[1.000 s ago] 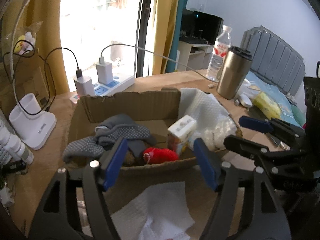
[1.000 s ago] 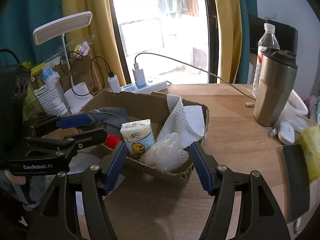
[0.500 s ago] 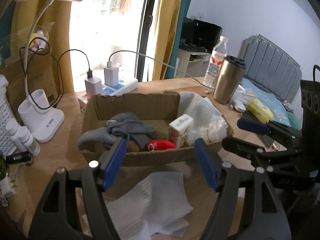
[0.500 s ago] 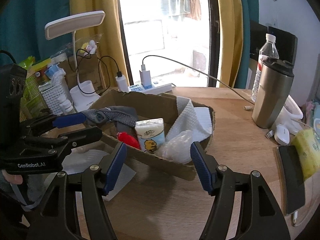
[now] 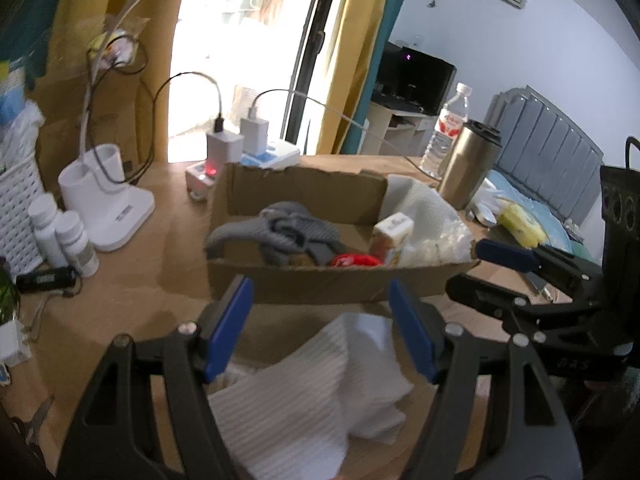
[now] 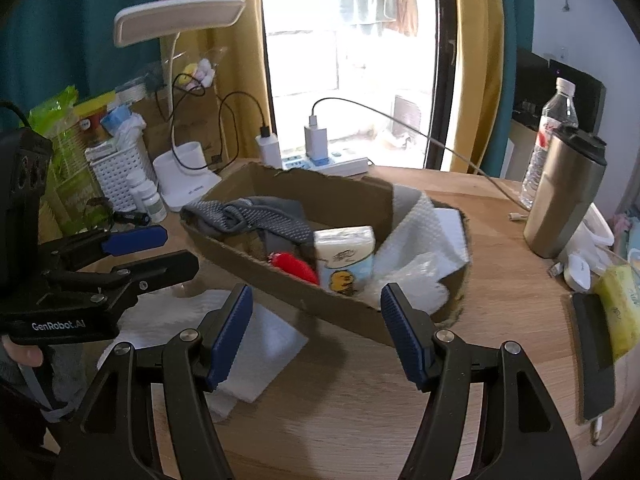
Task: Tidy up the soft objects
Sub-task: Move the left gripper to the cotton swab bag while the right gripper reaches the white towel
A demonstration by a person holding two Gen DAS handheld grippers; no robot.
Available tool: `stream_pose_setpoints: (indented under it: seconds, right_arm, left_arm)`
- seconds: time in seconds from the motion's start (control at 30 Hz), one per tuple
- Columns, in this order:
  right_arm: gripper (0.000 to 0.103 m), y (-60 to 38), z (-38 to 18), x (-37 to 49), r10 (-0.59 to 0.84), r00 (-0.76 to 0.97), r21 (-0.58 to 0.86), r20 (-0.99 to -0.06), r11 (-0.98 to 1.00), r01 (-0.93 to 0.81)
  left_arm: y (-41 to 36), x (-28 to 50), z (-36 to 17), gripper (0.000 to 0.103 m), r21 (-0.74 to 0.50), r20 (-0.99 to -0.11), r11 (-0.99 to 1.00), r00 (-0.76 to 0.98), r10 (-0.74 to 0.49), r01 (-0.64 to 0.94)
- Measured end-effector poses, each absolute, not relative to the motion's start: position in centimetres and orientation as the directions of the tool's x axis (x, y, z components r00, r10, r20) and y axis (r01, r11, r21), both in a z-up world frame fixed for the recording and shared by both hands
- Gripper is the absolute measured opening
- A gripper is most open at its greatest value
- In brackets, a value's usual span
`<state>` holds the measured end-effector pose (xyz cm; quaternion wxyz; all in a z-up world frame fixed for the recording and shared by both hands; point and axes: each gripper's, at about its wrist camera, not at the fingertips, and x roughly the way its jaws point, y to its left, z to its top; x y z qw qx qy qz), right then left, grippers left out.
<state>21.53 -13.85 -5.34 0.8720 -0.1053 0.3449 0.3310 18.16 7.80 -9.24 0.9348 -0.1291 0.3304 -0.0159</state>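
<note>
I am holding my left gripper (image 5: 320, 324) wide open and empty above the white cloth (image 5: 320, 380), which is lying crumpled on the wooden table (image 6: 360, 420) just in front of the cardboard box (image 5: 328, 284). My right gripper (image 6: 316, 328) is hanging equally wide open with nothing in it, over bare wood beside the cloth's right edge. I am judging that this cloth is the one soft thing not yet put away, so the step in hand is lining up to pick it up. The next move calls for lowering the left fingers onto a raised fold and pinching it, then lifting over the box's low front wall.

Inside the box, the grey socks (image 5: 288, 232), a red item (image 6: 294, 266), a tissue pack (image 6: 346, 256) and a white towel (image 6: 420, 228) are already sitting. The middle is looking the least crowded. Farther right, a steel tumbler (image 6: 564, 196) and a water bottle (image 6: 554, 128) are standing well apart from the box. On the left, the lamp base (image 5: 108, 200) and pill bottles (image 5: 64, 236) are crowding the table edge.
</note>
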Motion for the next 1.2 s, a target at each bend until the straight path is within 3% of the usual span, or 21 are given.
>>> stream_pose_setpoints:
  seconds: [1.0,1.03,1.13,1.2]
  right_arm:
    - [0.07,-4.5,-10.3,16.4,0.547,0.332,0.09,-0.768,0.606,-0.79]
    - [0.068,-4.4,-10.3,16.2,0.549,0.33,0.09,-0.768,0.602,-0.793]
    - [0.04,-4.3,-10.0,15.7,0.555,0.322,0.079,-0.767,0.58,-0.811]
    - [0.034,-4.5,-9.7,15.4,0.559,0.326,0.069,-0.762,0.571,-0.818]
  left_arm:
    - [14.5,11.8,-12.8,0.072,-0.297,-0.642,0.932,0.766,-0.033,-0.209]
    - [14.5,11.7,-12.9,0.072,-0.296,-0.643,0.931,0.765,-0.032,-0.211]
    - [14.3,11.5,-13.0,0.072,-0.293,-0.647,0.932,0.762,-0.029,-0.212]
    - [14.1,11.4,-13.0,0.072,-0.288,-0.648,0.934,0.761,-0.028,-0.211]
